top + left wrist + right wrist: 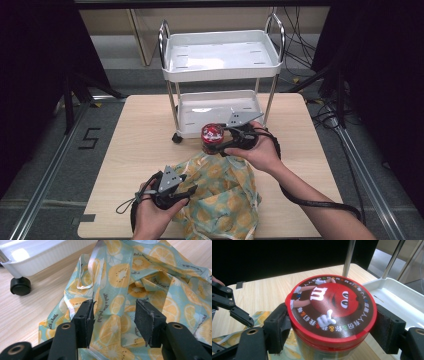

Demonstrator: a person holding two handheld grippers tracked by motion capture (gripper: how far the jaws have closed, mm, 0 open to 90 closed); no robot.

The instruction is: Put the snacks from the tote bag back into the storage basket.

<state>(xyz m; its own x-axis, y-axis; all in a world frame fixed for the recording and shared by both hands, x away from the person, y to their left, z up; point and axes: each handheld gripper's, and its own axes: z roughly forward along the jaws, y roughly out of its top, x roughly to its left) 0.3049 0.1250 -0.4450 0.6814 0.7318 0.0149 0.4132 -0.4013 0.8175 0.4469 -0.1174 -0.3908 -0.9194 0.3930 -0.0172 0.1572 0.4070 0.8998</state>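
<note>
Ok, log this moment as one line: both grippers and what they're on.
right gripper: shut on red-lidded candy jar, beside cart | left gripper: open over citrus-print bag | bag: crumpled on table

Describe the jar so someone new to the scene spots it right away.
Find the white cart on the table's far side. In front of its lower tray, above the lemon-print bag, the right gripper clamps the jar. Its red lid with a cartoon candy face is unique here.

Candy jar (329, 315) base hidden (cut off below).
</note>
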